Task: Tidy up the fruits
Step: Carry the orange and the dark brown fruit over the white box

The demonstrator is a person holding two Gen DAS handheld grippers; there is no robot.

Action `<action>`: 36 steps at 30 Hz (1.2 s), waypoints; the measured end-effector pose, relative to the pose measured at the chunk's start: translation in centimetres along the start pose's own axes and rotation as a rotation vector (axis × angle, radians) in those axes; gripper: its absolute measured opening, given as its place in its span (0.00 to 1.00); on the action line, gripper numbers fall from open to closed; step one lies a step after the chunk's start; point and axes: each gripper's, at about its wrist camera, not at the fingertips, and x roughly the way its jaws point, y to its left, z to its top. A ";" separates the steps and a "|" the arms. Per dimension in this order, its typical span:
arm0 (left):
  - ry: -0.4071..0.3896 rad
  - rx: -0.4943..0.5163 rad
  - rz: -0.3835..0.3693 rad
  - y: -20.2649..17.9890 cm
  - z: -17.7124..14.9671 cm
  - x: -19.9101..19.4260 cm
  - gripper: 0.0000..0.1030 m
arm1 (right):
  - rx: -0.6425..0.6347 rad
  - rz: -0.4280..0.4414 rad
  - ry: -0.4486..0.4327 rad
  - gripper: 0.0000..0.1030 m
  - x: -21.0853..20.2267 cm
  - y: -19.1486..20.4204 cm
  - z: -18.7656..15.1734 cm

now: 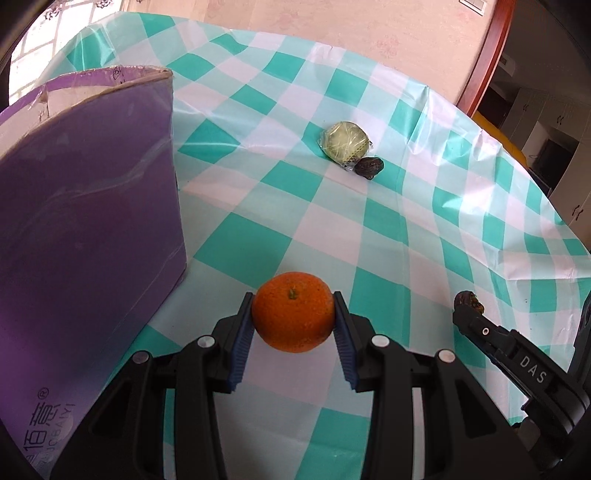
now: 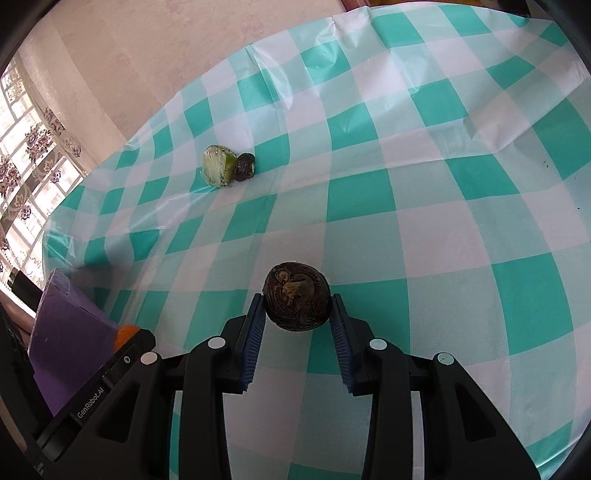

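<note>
Orange-skinned and round, a small mandarin with a green stem nub sits pinched between the blue ribbed pads of the left tool, both pads pressing its sides just above a tabletop covered in a teal-and-white checked plastic cloth. Close on the left of that tool stands a tall purple cardboard box with taped edges and white printed lettering, its open top rim visible at the upper left.

On the right, the right tool grips a dark brown, rough-skinned round fruit between its own blue pads, the fruit held at the fingertips; in the left wrist view the same fruit peeks out at the tip of the black right tool body near the lower right edge.

Well apart from both tools, farther across the checked cloth, a pale green fruit wrapped in clear plastic film lies on the tabletop, touching a second small dark brown wrinkled fruit just beside it. The right wrist view shows this pair toward the upper left, the wrapped fruit lying left of the dark one, with the purple box and a sliver of the mandarin at the lower left edge. A pink wall rises behind the tabletop.
</note>
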 end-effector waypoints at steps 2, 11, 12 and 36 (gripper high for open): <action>0.004 0.024 -0.007 -0.1 -0.5 -0.4 0.40 | -0.002 -0.018 0.004 0.35 -0.4 0.1 -0.6; 0.001 0.076 -0.029 0.7 -2.9 -2.9 0.40 | -0.087 -0.080 -0.031 0.35 -3.0 1.9 -3.8; -0.006 0.083 -0.029 0.8 -3.1 -3.3 0.40 | -0.096 -0.080 -0.034 0.35 -3.2 2.1 -4.1; -0.298 0.262 -0.052 1.3 -6.8 -15.8 0.40 | -0.148 0.035 -0.092 0.35 -8.4 6.9 -8.5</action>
